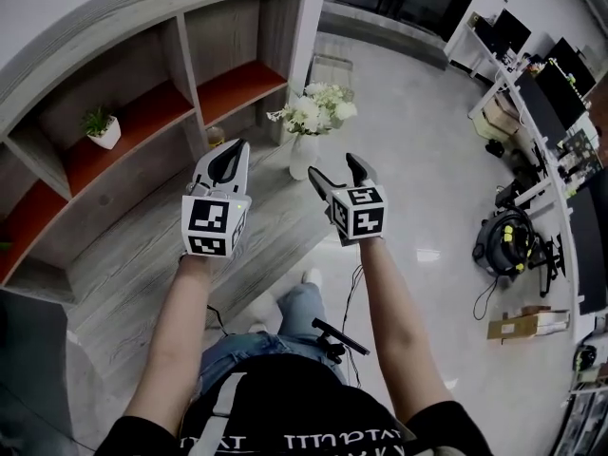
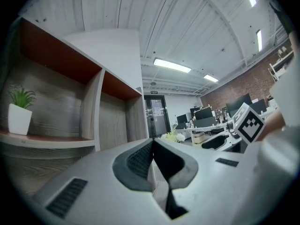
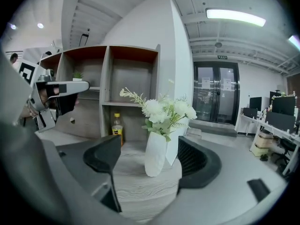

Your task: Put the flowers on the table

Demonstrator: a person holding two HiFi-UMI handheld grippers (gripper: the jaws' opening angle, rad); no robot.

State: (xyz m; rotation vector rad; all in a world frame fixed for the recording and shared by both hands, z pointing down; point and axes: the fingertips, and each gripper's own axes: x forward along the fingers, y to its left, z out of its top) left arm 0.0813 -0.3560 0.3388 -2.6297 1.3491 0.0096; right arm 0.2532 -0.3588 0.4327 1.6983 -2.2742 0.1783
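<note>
A white vase [image 1: 302, 156] [image 3: 155, 154] of white flowers [image 1: 318, 108] [image 3: 165, 109] stands upright on the grey wooden table [image 1: 171, 255] near its far right corner. My right gripper [image 1: 340, 173] [image 3: 149, 159] is open, just short of the vase, which shows between its jaws without touching them. My left gripper [image 1: 228, 159] [image 2: 152, 158] is shut with nothing in it, hovering over the table left of the vase. The flowers [image 2: 173, 137] show small and far off in the left gripper view.
A shelf unit [image 1: 142, 93] with orange-backed cubbies rises behind the table. A small potted plant [image 1: 102, 127] [image 2: 19, 111] sits on one shelf, and a yellow-capped bottle [image 1: 216, 138] [image 3: 117, 127] stands in the cubby by the vase. Office desks [image 1: 532, 93] and a vacuum [image 1: 508, 240] occupy the floor right.
</note>
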